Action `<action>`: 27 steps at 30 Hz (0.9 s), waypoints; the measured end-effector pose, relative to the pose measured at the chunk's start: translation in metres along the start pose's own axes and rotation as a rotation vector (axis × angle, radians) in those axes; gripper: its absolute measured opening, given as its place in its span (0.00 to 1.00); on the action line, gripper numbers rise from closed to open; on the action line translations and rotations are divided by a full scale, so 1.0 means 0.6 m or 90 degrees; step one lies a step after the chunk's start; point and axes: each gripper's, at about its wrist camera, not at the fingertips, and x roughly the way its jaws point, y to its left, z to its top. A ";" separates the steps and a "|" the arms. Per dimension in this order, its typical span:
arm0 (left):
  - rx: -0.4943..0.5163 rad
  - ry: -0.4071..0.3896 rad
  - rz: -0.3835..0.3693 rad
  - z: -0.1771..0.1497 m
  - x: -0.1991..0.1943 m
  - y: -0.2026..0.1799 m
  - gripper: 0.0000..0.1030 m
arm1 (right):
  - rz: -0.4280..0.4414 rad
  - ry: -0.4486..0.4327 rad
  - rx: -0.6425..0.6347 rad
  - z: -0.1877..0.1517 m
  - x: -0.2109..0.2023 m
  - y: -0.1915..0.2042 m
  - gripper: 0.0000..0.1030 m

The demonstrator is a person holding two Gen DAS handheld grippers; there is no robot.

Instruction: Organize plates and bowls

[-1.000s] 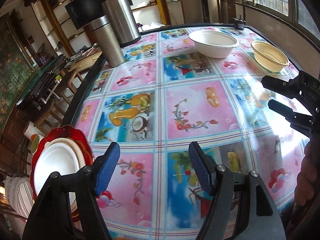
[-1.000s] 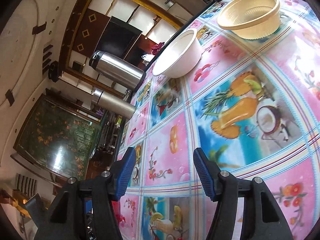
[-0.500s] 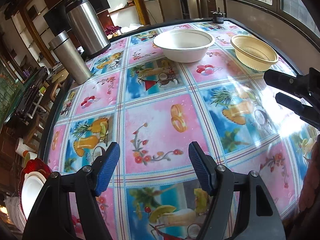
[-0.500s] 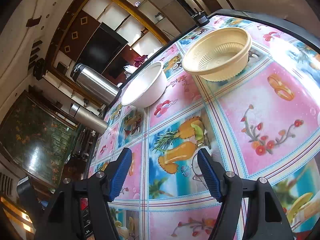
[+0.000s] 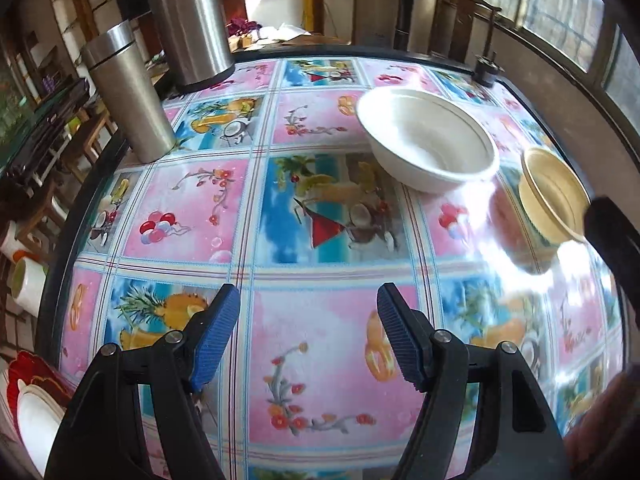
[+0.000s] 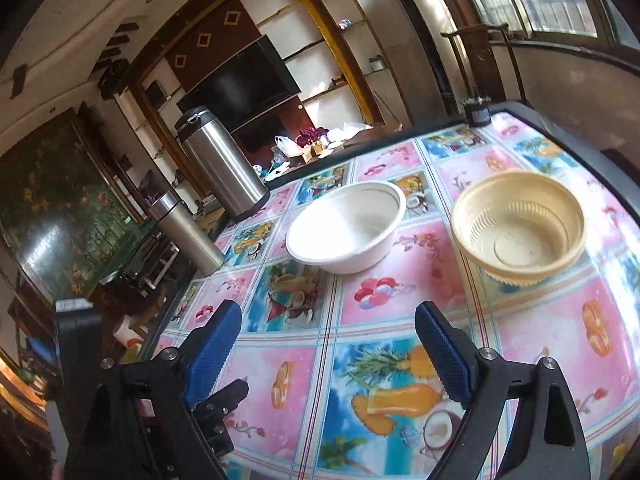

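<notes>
Far left in my left wrist view: a stack of plates (image 5: 30, 412), white on a red scalloped one, at the table's near-left edge. Left gripper (image 5: 309, 330) hangs over the fruit-print tablecloth (image 5: 332, 364), jaws apart, nothing between them. Slim steel flask (image 5: 126, 92) and taller steel thermos (image 5: 190, 20) stand at the far-left edge. White bowl (image 6: 346, 226) sits upright mid-table; the cream ribbed bowl (image 6: 520, 226) is just beside it, to its right, not touching. My right gripper (image 6: 328, 346) hovers short of both bowls, jaws spread wide, holding nothing.
</notes>
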 end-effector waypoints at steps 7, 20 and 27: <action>0.016 -0.009 0.035 -0.053 -0.050 0.025 0.69 | -0.016 -0.094 0.021 0.021 -0.016 0.002 0.89; 0.128 0.009 -0.092 -0.238 -0.327 0.087 0.69 | -0.236 -0.190 0.093 0.000 -0.359 -0.162 0.90; 0.122 -0.113 -0.104 -0.163 -0.610 0.105 0.69 | -0.353 -0.358 0.055 0.089 -0.646 -0.129 0.93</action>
